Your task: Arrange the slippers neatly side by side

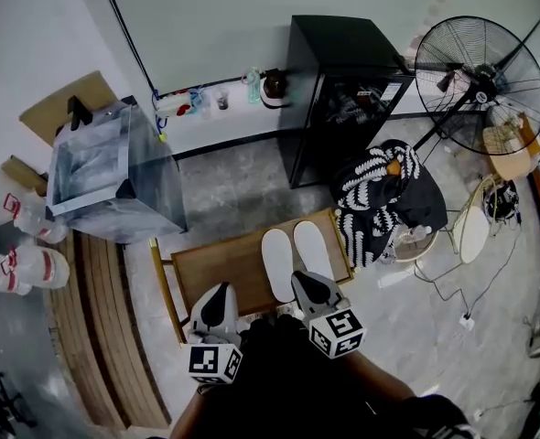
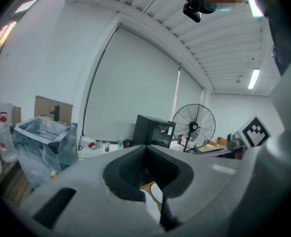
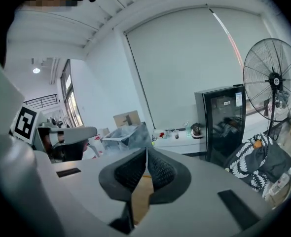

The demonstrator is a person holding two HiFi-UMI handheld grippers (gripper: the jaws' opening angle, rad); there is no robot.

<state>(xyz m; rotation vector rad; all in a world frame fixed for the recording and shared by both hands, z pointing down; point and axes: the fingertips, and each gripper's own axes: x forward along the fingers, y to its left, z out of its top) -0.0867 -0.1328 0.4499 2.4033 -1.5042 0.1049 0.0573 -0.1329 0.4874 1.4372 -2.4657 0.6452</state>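
Two white slippers lie side by side, soles up or flat, on a small wooden table (image 1: pixel 217 265): the left slipper (image 1: pixel 276 263) and the right slipper (image 1: pixel 313 247), both pointing away from me. Both grippers hang above the table's near edge, apart from the slippers. My left gripper (image 1: pixel 217 293) is shut with nothing in it; its jaws meet in the left gripper view (image 2: pixel 145 149). My right gripper (image 1: pixel 305 282) is over the near end of the slippers, shut and holding nothing (image 3: pixel 146 152).
A black cabinet (image 1: pixel 339 80) and a standing fan (image 1: pixel 479 71) are beyond the table. A striped black-and-white cloth (image 1: pixel 380 195) is heaped at the right. A clear plastic bin (image 1: pixel 110 176), white bags (image 1: pixel 23 245) and wooden boards (image 1: pixel 91 318) are at the left.
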